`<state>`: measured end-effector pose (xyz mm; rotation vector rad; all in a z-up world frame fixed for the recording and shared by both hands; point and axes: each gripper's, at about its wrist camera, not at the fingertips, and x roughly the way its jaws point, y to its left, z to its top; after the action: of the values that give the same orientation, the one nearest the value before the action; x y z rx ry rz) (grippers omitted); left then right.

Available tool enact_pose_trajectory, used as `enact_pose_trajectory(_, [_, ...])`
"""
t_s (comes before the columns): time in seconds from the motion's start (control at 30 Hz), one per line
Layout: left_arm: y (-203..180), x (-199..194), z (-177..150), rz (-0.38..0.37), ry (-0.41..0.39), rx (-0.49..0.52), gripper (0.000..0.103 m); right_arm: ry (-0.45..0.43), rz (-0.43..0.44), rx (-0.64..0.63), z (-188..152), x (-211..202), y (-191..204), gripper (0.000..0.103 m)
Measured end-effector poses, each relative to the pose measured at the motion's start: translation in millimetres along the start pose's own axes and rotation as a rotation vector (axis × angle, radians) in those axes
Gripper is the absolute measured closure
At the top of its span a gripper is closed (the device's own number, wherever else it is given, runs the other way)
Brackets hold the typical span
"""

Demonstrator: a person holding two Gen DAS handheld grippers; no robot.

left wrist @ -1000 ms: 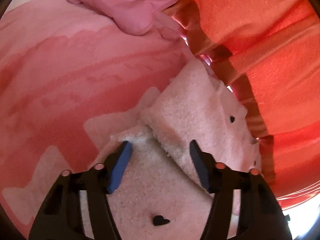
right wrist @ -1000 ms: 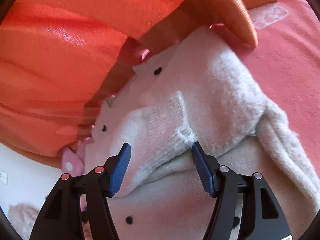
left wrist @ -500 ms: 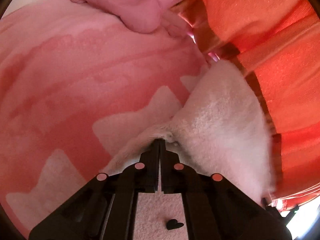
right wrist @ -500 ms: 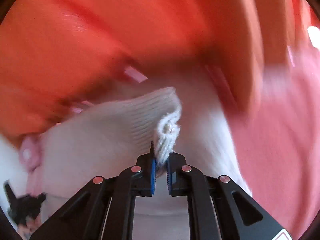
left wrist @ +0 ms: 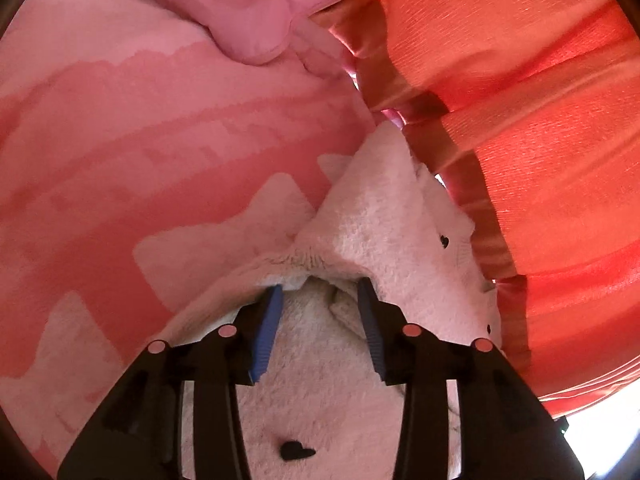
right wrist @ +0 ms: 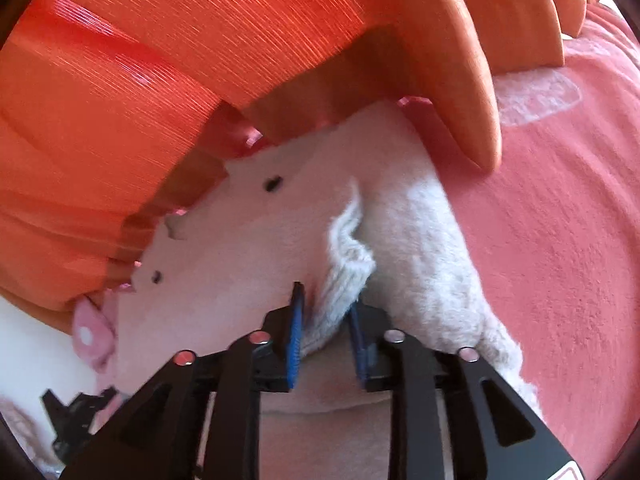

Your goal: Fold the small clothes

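Your left gripper (left wrist: 320,294) is matte black plastic with cut-out windows in each arm. Its two fingers carry ribbed blue pads (left wrist: 267,332), and four pale pink round dots sit across the knuckles, two on each side. Your right gripper (right wrist: 326,304) has the same build: black frame, blue ribbed pads (right wrist: 295,332), four pink dots. A white label with a red edge shows at five o'clock on its frame.

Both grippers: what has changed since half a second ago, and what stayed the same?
The left gripper, shut on the sweater's edge before, has opened and let it go. The right gripper, shut on the cuff, has opened partway; the cuff still sits between its fingers. The sleeves now lie folded inward. The pink pouch and orange curtain stayed as they were.
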<state>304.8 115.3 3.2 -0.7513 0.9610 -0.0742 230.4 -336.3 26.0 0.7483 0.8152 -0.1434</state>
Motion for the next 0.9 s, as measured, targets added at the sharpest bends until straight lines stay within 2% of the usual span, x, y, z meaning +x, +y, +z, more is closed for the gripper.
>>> enact_pose_trajectory(0.03, [0.1,3.4,0.7,0.002,-0.002,0.008,0.066,0.001,-0.004,-0.014,-5.1,-1.4,2.3,0.075])
enact_pose_trajectory(0.1, [-0.2,5.9,1.1,0.023,-0.006,0.034,0.071,0.003,-0.01,-0.048,-9.6,2.2,11.1,0.092])
enact_pose_trajectory(0.17, [0.0,3.8,1.1,0.086,-0.023,0.046,0.099,-0.038,0.044,-0.066,-7.9,-19.3,19.4,0.093])
enact_pose_trajectory(0.23, [3.1,2.2,2.0,0.111,-0.032,0.044,0.099,-0.097,0.105,-0.118,-3.9,-38.8,33.5,0.093])
enact_pose_trajectory(0.3, [3.5,3.0,1.9,0.122,-0.024,0.047,0.099,-0.139,0.065,-0.174,-4.4,-41.5,39.3,0.093])
enact_pose_trajectory(0.4, [-2.2,4.1,-1.3,0.16,-0.03,0.095,0.099,-0.005,-0.096,-0.106,-11.9,5.5,5.3,0.093])
enact_pose_trajectory(0.43, [-4.4,4.4,-2.3,0.17,-0.03,0.109,0.099,-0.015,-0.041,-0.035,-16.5,11.1,-14.3,0.099])
enact_pose_trajectory(0.5, [-8.6,3.7,-3.2,0.192,-0.027,0.142,0.098,0.019,-0.035,-0.005,-12.1,6.7,-15.2,0.097])
enact_pose_trajectory(0.57, [-12.5,0.1,-5.5,0.208,-0.021,0.166,0.097,-0.012,-0.084,-0.018,-9.3,-15.8,-2.2,0.083])
enact_pose_trajectory(0.6, [-15.0,-6.5,-9.0,0.216,-0.019,0.181,0.097,-0.034,-0.102,-0.03,-12.3,-30.3,2.7,0.081])
enact_pose_trajectory(0.63, [-17.2,-15.5,-13.7,0.22,-0.018,0.202,0.094,-0.038,-0.115,-0.048,-17.5,-48.0,7.7,0.078])
enact_pose_trajectory(0.67, [-18.0,-25.0,-18.5,0.228,-0.013,0.222,0.08,-0.029,-0.128,-0.057,-24.4,-61.9,9.6,0.072])
enact_pose_trajectory(0.7, [-18.5,-33.0,-22.1,0.235,-0.004,0.236,0.056,-0.023,-0.133,-0.063,-32.6,-76.8,7.7,0.069])
enact_pose_trajectory(0.77, [-14.5,-60.1,-33.2,0.217,0.004,0.281,0.036,-0.002,-0.138,-0.06,-55.5,-108.9,-7.5,0.047])
enact_pose_trajectory(0.8, [-5.7,-84.4,-45.3,0.215,-0.012,0.314,0.029,0.023,-0.137,-0.055,-69.6,-124.7,-20.4,0.044])
enact_pose_trajectory(0.87, [10.6,-108.9,-61.7,0.231,-0.009,0.358,0.017,0.121,-0.126,-0.064,-102.4,-142.8,-44.0,0.042])
enact_pose_trajectory(0.9, [28.0,-123.5,-73.4,0.249,0.01,0.383,0.016,0.191,-0.13,-0.071,-119.5,-147.4,-54.2,0.042])
